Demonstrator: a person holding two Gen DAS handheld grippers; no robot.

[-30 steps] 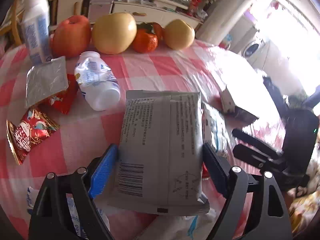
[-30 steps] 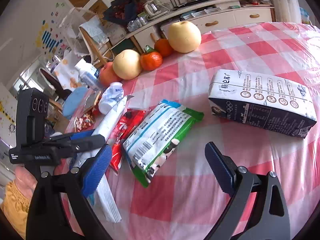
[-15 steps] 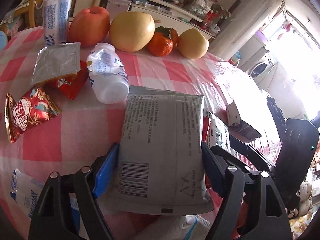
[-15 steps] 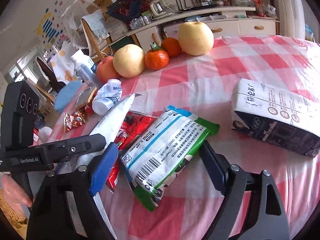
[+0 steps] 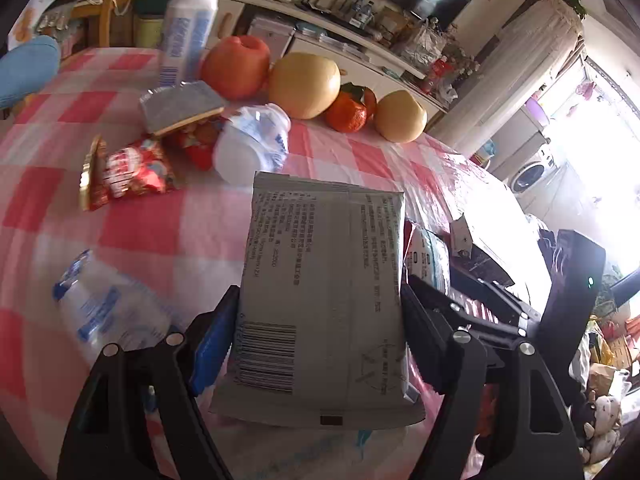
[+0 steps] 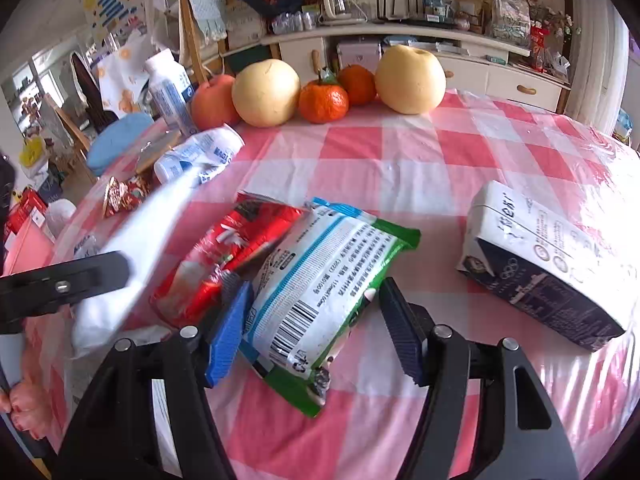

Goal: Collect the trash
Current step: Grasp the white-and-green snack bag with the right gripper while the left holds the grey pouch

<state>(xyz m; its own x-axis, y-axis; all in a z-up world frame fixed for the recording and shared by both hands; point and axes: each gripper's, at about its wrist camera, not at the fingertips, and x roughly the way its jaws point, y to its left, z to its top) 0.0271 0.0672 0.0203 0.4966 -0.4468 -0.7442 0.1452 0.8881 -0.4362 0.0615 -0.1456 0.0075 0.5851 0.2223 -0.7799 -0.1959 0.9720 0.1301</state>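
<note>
- Left hand-held gripper [image 5: 320,344]: clenched on a grey foil packet [image 5: 324,304], barcode side facing the camera; both pads press on the packet's side edges and the packet is raised off the tabletop [image 5: 132,236].
- Right hand-held gripper [image 6: 316,320]: jaws closing around a green-and-white snack bag [image 6: 320,280]. The blue left pad touches the bag's edge; the dark right pad stands just beside its other edge with a gap showing, so no firm grip yet. The bag lies flat on the tabletop.
- Landmark: the green-and-white snack bag, near the middle of the pink-checked cloth.
- Red wrapper [image 6: 236,248]: touching the snack bag on its left, partly tucked under it.
- Milk carton [image 6: 548,264]: lying on its side, well apart to the right of the snack bag.
- White plastic bottle [image 6: 204,152]: on its side, beyond the snack bag to the left.
- Small red-and-gold wrapper [image 6: 120,196]: left of that bottle, farther from the snack bag.
- Fruit row beyond the snack bag at the far edge: apple [image 6: 212,100], pear [image 6: 266,92], two oranges [image 6: 323,102], second pear [image 6: 410,80].
- Upright blue-and-white carton [image 6: 168,92]: left of the apple.
- Crushed clear bottle [image 5: 108,308]: on the tabletop left of the left hand-held gripper, blurred.
</note>
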